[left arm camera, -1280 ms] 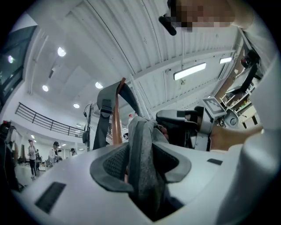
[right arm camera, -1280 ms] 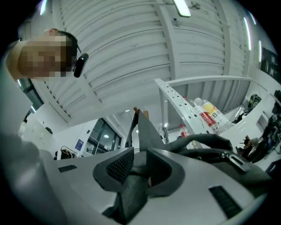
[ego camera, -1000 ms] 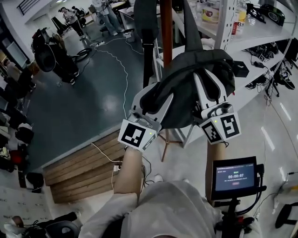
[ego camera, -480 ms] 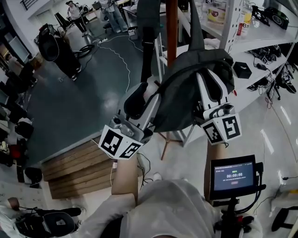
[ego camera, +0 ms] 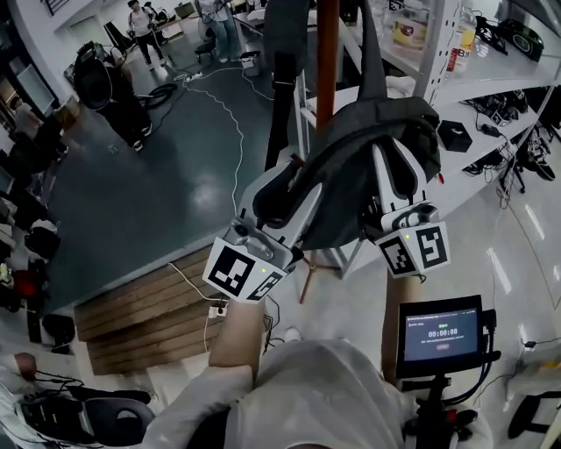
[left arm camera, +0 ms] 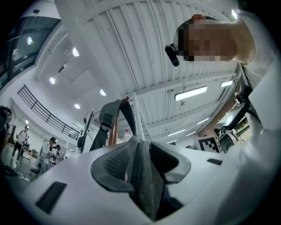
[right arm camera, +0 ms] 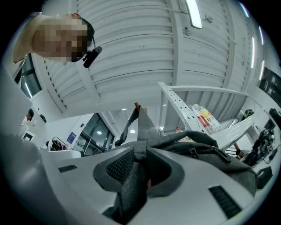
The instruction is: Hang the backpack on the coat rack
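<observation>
A dark grey backpack (ego camera: 351, 149) hangs in the air in front of the reddish-brown coat rack pole (ego camera: 327, 44). Its straps (ego camera: 279, 53) run up along the pole and out of the head view's top. My left gripper (ego camera: 280, 180) grips the bag's left side from below. Its jaws are closing, and the pads press on a fold of grey fabric (left arm camera: 142, 176). My right gripper (ego camera: 399, 158) is shut on the bag's right side, with fabric (right arm camera: 131, 184) pinched between its pads. In the left gripper view a strap (left arm camera: 109, 116) loops by the pole (left arm camera: 113, 132).
White shelving (ego camera: 429, 53) with bottles stands right of the pole, next to a table (ego camera: 491, 79) of black gear. The rack's splayed leg (ego camera: 308, 281) is below the bag. A wooden step (ego camera: 149, 307), a floor cable (ego camera: 232, 114), distant people (ego camera: 140, 22) and a small screen (ego camera: 443, 333) are around.
My left gripper swung out to the left and rolled with the backpack in it, then came partly back. The right gripper has kept still.
</observation>
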